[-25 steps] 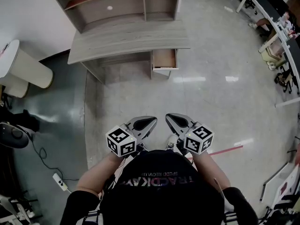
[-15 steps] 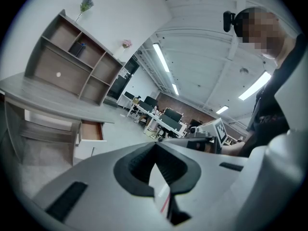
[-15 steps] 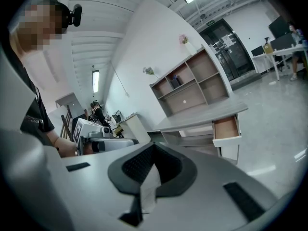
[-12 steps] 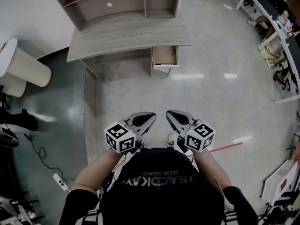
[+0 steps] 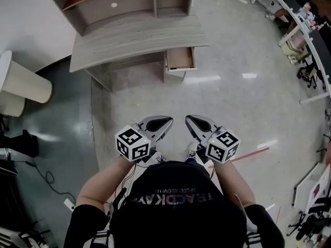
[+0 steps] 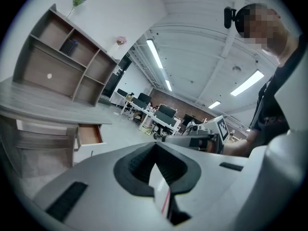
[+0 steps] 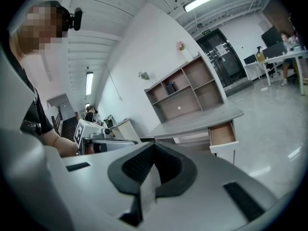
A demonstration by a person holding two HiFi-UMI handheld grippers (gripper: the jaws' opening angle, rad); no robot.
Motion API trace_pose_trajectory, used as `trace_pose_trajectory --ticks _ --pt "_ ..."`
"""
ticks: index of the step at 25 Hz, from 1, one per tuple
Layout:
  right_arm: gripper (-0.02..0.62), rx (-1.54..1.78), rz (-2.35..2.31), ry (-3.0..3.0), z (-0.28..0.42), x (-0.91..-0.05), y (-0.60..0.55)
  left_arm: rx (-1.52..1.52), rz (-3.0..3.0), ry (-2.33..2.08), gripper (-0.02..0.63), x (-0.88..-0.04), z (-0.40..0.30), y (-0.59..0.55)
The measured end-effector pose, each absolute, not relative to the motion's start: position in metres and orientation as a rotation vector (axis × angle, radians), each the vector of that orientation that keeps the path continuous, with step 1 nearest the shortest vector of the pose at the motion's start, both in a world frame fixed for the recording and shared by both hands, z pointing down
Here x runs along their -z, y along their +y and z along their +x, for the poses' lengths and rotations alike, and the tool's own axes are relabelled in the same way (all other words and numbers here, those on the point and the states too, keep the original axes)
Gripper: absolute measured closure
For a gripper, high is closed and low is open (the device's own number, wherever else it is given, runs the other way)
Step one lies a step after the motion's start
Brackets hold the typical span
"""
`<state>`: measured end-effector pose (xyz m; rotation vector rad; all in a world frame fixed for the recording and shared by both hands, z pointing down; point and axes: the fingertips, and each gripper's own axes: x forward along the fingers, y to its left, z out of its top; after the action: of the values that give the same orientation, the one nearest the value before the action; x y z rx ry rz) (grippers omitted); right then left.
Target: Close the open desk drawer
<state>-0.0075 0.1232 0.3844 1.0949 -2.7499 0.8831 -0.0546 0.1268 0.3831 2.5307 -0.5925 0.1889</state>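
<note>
A grey wooden desk with a shelf unit on top stands some way ahead on the shiny floor. Under its right end a small drawer is pulled out, and its brown inside shows. The drawer also shows in the left gripper view and in the right gripper view. My left gripper and right gripper are held side by side close to my body, far short of the desk. Both are shut with nothing between the jaws, and their tips meet in the left gripper view and the right gripper view.
A cream cylindrical bin stands left of the desk. Office desks and chairs line the right edge. A red strip lies on the floor to my right. Cables and a power strip lie at lower left.
Both grippers sit a little higher in the head view than before, and the desk has drifted slightly up and left. The drawer is still open and the jaws stay shut.
</note>
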Motion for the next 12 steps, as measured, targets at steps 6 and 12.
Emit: trace_pose_trajectory --ticks 6,12 --pt "0.583 -0.876 1.184 -2.735 -0.016 -0.383 0.114 -0.172 2.551 -0.557 0.598 -0.379 -0.064 0.113" --pt "0.581 -0.845 1.278 -2.736 -0.019 -0.375 0.098 -0.170 2.547 -0.561 0.598 -0.378 -0.078 0.102"
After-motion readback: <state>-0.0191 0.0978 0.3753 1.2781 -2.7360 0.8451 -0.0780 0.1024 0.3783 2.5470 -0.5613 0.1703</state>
